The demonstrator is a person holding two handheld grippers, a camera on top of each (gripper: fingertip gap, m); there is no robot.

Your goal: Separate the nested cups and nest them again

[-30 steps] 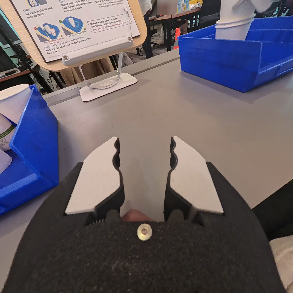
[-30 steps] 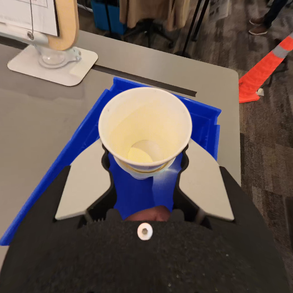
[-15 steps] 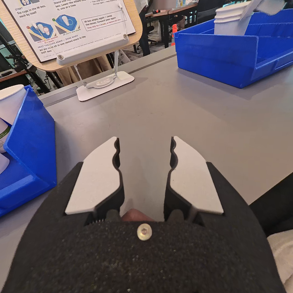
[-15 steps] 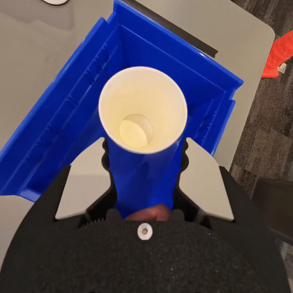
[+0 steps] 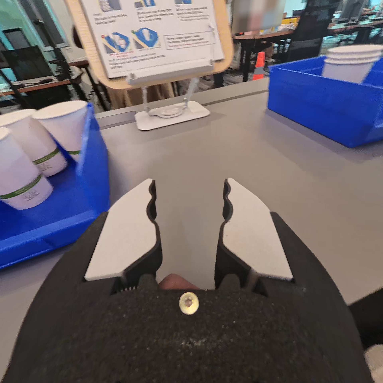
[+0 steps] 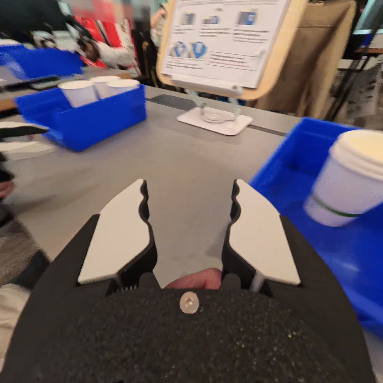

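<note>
**Both tongs empty between two blue bins**

Grey tabletop (image 5: 238,157) fills the middle of both views, with a busy, blurred workroom behind it and an instruction board (image 5: 153,39) on a white stand at the top centre.

The left tongs (image 5: 189,182) are spread apart with nothing between them, hovering over bare tabletop at lower centre. The right tongs (image 6: 189,182) are likewise spread and empty.

Loose cups (image 5: 31,149) stand in the left bin (image 5: 91,176), at the left edge of the left wrist view; three are visible there, and three rims also show in the right wrist view at upper left. The nested stack (image 6: 350,178) sits in the right bin (image 6: 290,170), at the right edge of the right wrist view and upper right in the left wrist view. About three rims show on it, though blur makes that count uncertain.

Judging from this layout, the re-nesting step is under way: part of the set is stacked and part stands loose. The next move probably calls for one pair of tongs to reach into the left bin, close gently on a single cup's wall without crushing it, lift it clear of its neighbours and carry it over the stack, lowering it straight down.

Counts: two bins, one board.
</note>
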